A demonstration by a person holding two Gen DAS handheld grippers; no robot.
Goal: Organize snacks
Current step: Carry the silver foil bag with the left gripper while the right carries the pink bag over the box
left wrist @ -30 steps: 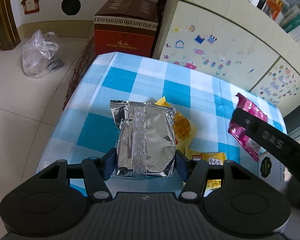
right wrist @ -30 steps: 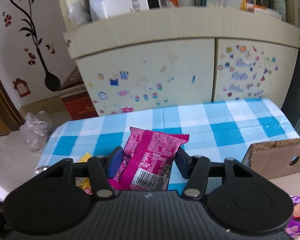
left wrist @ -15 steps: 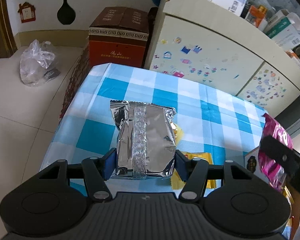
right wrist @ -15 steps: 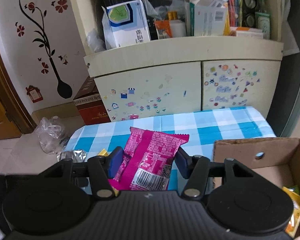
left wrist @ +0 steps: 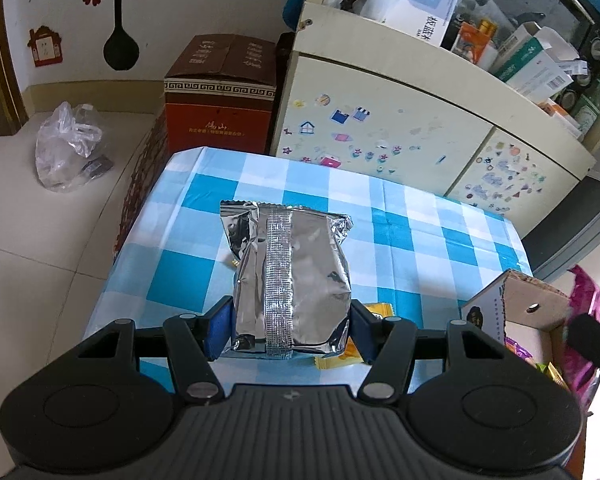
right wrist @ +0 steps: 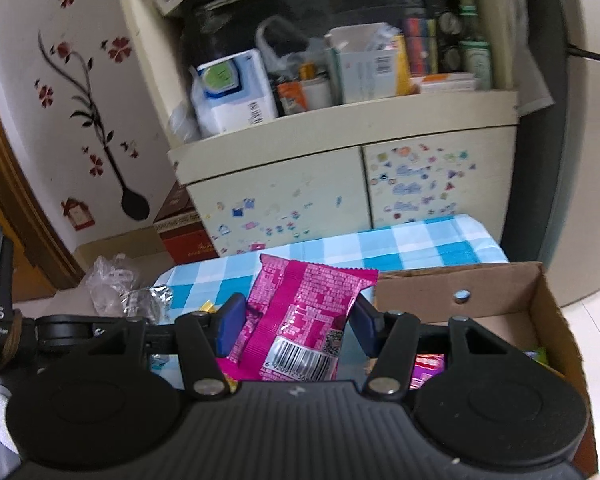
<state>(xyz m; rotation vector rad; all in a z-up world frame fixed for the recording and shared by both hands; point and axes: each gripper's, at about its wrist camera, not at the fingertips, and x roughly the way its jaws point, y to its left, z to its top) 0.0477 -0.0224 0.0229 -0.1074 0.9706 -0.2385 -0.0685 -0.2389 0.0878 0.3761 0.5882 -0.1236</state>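
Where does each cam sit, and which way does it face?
Left wrist: on the left claw, looking down across the checkered table toward the cabinet; claw grips the silver packet.
Right wrist: on the right claw, facing the cabinet shelves; claw grips the pink packet beside the cardboard box.
Shared: table, cabinet, box, both packets.

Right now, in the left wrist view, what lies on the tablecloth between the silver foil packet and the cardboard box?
A yellow snack packet lies there on the checked tablecloth, partly hidden behind the left gripper holding the silver foil packet; the cardboard box sits farther right.

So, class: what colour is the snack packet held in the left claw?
Shiny silver foil packet, with a ribbed seam down its middle; clearest in the left wrist view.
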